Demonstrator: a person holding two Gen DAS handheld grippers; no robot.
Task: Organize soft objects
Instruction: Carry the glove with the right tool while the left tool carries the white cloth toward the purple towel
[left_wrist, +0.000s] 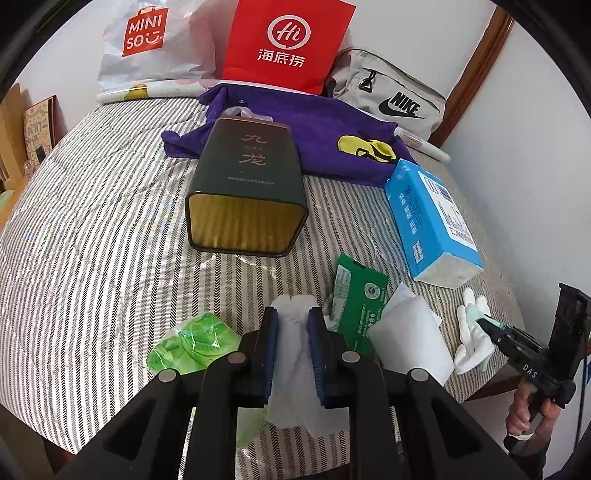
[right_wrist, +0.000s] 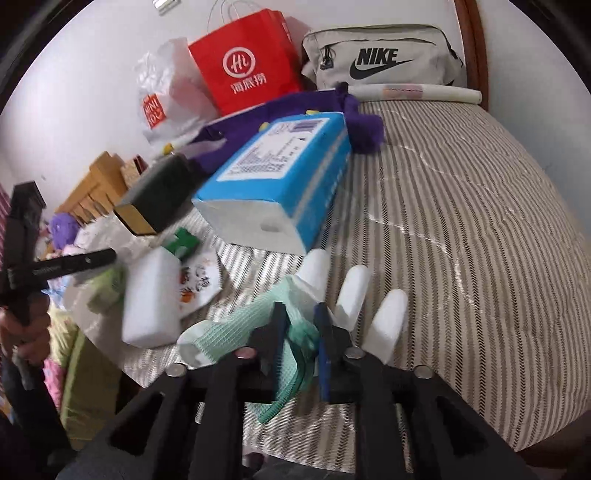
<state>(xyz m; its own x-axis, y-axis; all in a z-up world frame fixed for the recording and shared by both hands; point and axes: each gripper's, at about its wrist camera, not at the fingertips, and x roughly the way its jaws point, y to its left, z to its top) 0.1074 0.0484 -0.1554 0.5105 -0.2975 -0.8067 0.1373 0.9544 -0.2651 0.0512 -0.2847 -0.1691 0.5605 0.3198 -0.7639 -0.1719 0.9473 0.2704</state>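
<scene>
On a striped bed (left_wrist: 92, 221), my left gripper (left_wrist: 292, 321) is shut on a white tissue (left_wrist: 295, 354) near the front edge. My right gripper (right_wrist: 301, 314) is shut on a white and mint-green glove (right_wrist: 295, 295), whose white fingers point away; the glove also shows in the left wrist view (left_wrist: 471, 332) with the right gripper (left_wrist: 491, 326) on it. A dark green tin (left_wrist: 245, 184) lies on its side, open end toward me. A blue tissue pack (left_wrist: 428, 218) lies to the right, in the right wrist view (right_wrist: 280, 173) just beyond the glove.
A purple towel (left_wrist: 314, 133), a red paper bag (left_wrist: 288, 40), a white Miniso bag (left_wrist: 147, 44) and a grey Nike pouch (left_wrist: 388, 99) sit at the back. A green packet (left_wrist: 358, 299), a white block (left_wrist: 410, 332) and a green plastic wrap (left_wrist: 192, 343) lie near the left gripper.
</scene>
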